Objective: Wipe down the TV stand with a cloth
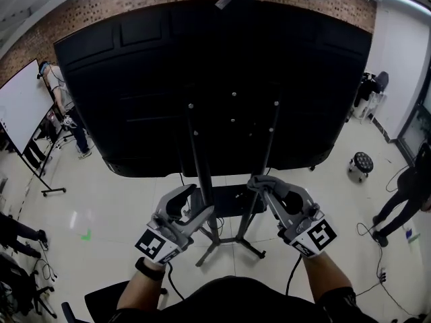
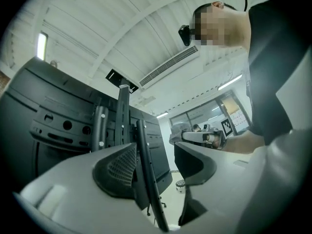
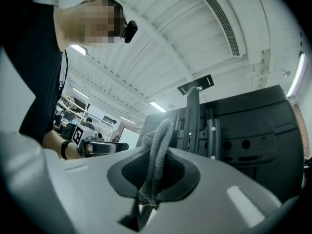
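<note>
The black TV (image 1: pixel 215 79) shows its back, mounted on a stand with two thin upright poles (image 1: pixel 200 167) over a wheeled base (image 1: pixel 232 244). My left gripper (image 1: pixel 197 204) is at the left pole. In the left gripper view that pole (image 2: pixel 146 179) runs between the jaws of the left gripper (image 2: pixel 156 167), against the left pad, with a gap to the right one. My right gripper (image 1: pixel 264 186) is shut on a grey cloth (image 3: pixel 158 145), and the cloth (image 1: pixel 259 182) sits by the right pole (image 1: pixel 267 157). Folded cloth sticks out past the right gripper (image 3: pixel 155 174).
A small black shelf (image 1: pixel 232 200) sits low on the stand between the poles. A whiteboard (image 1: pixel 20 106) and people stand at the left, a black stool (image 1: pixel 361 163) and another person (image 1: pixel 411 187) at the right. Cables trail on the pale floor.
</note>
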`<state>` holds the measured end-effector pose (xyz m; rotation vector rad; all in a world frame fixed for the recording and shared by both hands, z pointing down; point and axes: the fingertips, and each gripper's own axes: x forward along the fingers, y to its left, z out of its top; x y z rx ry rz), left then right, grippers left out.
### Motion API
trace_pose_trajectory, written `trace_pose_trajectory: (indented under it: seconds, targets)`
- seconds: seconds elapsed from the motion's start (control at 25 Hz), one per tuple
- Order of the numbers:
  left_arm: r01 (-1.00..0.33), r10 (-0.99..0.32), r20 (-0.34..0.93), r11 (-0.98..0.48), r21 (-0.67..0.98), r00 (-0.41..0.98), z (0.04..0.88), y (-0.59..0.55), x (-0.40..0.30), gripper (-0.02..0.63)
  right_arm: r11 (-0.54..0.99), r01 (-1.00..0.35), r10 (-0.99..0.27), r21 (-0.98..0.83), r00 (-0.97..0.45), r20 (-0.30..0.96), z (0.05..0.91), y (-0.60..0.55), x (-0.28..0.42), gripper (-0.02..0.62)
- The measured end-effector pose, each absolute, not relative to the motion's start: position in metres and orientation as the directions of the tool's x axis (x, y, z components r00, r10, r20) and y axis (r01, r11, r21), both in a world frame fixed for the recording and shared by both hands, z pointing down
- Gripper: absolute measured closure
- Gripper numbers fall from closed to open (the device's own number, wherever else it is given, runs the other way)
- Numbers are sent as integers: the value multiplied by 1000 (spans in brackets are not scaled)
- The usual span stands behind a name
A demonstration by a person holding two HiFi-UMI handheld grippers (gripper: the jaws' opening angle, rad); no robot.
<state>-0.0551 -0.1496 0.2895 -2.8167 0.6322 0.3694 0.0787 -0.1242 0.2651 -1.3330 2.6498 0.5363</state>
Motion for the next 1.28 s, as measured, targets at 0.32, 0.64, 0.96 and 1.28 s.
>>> trace_pose_trajectory:
  seconds: [0.32, 0.64, 0.96, 1.28]
  targets:
    - [-452, -357, -349, -859, -242, 866, 213, -169, -35, 345, 548, -732, -693, 405, -668, -270, 213, -155, 86, 568]
    - [-469, -326, -412, -824, -317, 851, 146, -194, -27, 345, 489, -712, -663, 504, -679, -316, 143, -189, 86, 569]
    - [-417, -269, -359, -794, -442, 894, 96, -206, 5, 345, 391, -683, -652, 617, -678, -338, 47, -225, 89, 568]
    - [-432, -256, -373, -725, -537, 892, 27, -213, 13, 345, 263, -673, -728, 691, -609, -315, -55, -273, 92, 568]
